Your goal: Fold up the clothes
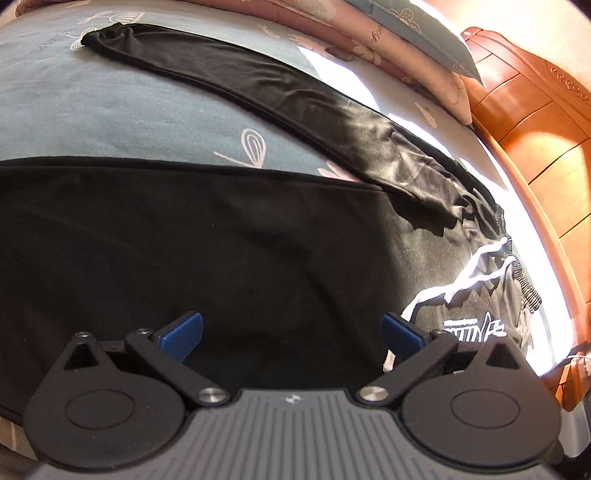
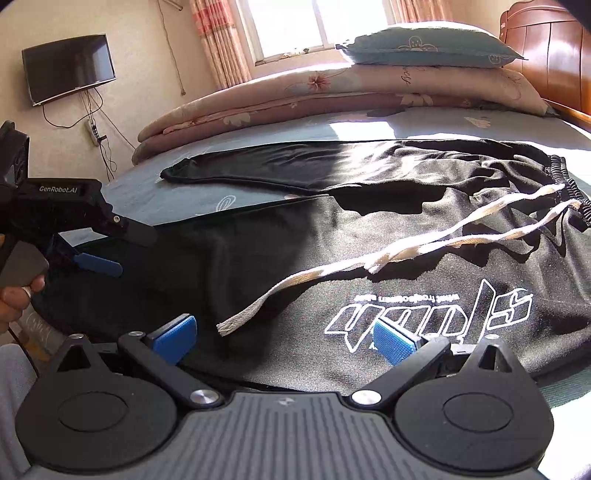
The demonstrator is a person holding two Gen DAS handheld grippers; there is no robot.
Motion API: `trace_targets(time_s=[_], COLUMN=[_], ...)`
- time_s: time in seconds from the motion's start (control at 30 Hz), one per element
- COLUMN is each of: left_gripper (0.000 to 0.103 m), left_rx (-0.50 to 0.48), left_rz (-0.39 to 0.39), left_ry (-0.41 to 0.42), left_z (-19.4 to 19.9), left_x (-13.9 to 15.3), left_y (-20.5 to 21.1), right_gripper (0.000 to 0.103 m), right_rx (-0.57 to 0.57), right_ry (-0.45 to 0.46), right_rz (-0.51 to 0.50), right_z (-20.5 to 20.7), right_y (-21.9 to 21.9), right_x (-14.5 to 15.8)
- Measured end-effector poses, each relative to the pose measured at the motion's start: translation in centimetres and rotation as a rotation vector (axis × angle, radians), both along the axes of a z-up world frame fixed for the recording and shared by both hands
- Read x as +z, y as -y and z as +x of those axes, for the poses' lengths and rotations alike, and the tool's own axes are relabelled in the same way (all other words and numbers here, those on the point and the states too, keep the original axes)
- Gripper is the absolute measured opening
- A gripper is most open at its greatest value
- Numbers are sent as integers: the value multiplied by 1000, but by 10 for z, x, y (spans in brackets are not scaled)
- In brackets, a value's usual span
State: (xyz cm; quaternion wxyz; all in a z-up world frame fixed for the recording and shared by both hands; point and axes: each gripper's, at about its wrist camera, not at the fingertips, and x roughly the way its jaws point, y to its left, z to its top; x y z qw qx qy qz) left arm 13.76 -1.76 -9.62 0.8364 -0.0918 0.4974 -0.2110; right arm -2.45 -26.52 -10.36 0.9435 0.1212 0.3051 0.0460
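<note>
I see hard sunlight pouring through the window (image 2: 295,26), blowing out the bed sheet (image 1: 388,85) to white glare and casting sharp shadows across the black trousers (image 2: 369,236), while both fisheye views bend and darken at their corners yet stay crisp.

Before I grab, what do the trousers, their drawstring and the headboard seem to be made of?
Black trousers: soft knit, likely synthetic; faint sheen in sunlight, loose wrinkles. Drawstring: flat woven cord, cotton-like, with frayed ends. Headboard: glossy varnished wood, with visible grain and carving.
</note>
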Motion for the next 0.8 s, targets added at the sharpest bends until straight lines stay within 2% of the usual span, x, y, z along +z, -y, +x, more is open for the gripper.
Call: trace_targets(time_s=[0.07,0.1,0.2,0.3,0.4,0.5,0.7,0.8], left_gripper=[102,102,102,102,102,102,102,102], left_rx=[22,29,42,55,53,68,52,39], left_rz=[11,5,-16,-3,26,48,72,61], left_ry=[-14,5,14,36,97,95,151,168], left_z=[-11,-18,-36,-48,-53,-52,-65,-70], left_x=[-10,-13,-11,-6,-5,-13,-14,-16], left_y=[-4,-7,-14,-17,-14,-10,-7,-11], right_gripper=[103,103,103,103,103,103,103,103], right_rx=[-9,-15,-34,-49,-62,-75,-110,-128], right_ry=[3,7,20,18,1,-12,-27,-25], right_rz=[2,6,19,45,40,15,12,28], right_z=[-3,-5,-9,-9,-3,1,1,2], right_y=[4,6,11,15,14,13,17,20], right_x=[0,0,1,0,-2,-5,-9,-9])
